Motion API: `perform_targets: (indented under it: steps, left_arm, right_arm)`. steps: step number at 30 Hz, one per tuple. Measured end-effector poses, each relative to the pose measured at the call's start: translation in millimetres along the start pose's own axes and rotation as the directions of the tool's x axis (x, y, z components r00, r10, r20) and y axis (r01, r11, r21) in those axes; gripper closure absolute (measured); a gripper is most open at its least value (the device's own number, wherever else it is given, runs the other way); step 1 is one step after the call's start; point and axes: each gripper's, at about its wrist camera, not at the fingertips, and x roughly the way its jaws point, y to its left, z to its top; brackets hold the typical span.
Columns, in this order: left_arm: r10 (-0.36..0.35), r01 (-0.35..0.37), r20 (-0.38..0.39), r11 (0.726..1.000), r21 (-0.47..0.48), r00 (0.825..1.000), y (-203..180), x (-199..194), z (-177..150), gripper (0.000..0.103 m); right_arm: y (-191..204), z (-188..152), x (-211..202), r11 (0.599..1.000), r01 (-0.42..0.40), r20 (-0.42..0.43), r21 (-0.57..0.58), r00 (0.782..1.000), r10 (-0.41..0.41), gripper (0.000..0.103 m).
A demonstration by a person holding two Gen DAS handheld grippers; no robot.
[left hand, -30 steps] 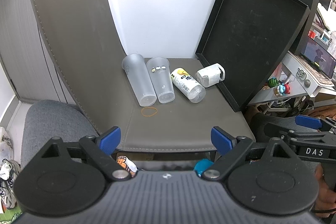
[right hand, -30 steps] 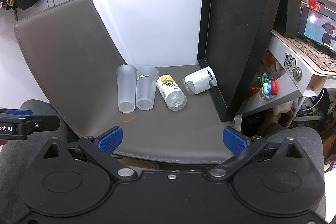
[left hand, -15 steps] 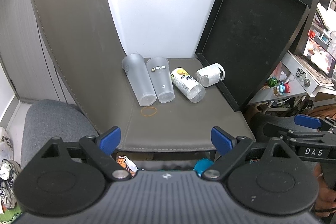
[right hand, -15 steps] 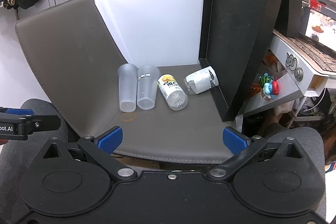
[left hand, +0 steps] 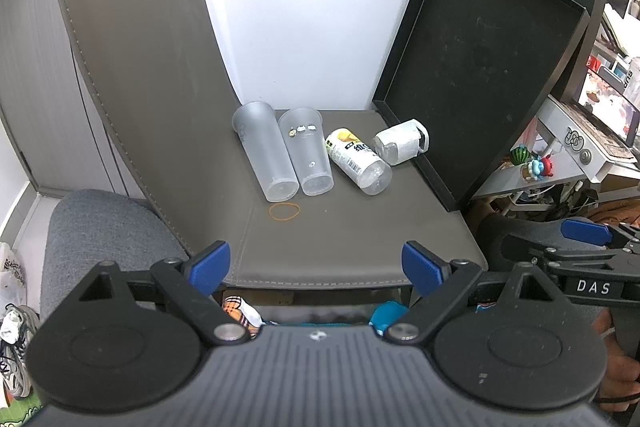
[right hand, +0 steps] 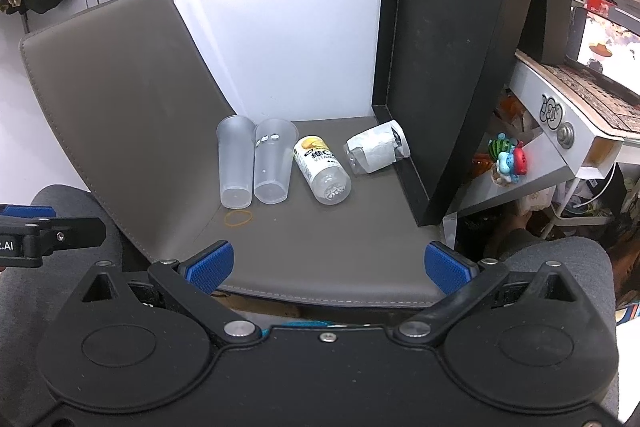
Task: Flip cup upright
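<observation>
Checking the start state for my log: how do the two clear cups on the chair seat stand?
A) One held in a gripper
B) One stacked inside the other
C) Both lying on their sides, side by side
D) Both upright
C: both cups lie on their sides next to each other on the seat, bases toward the camera, and both grippers are open and hold nothing.

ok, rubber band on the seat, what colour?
Orange rubber band, lying before the cups; clearest in the left wrist view.
</observation>
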Motion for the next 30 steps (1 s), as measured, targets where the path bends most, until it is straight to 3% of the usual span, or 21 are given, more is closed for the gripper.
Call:
perform_targets:
  steps: [15, 30]
  left_arm:
    - [-0.003, 0.003, -0.027, 1.0, 0.031, 1.0, -4, 8, 11, 0.011]
    - [-0.019, 0.023, -0.036, 0.993, 0.115, 0.999, -9, 40, 57, 0.011]
  right_arm:
    - [-1, 6, 6, 1.0, -0.004, -0.002, -0.01, 1.0, 0.004, 0.0]
    - [-19, 19, 39, 0.998, 0.001, -0.042, 0.066, 0.999, 0.002, 0.0]
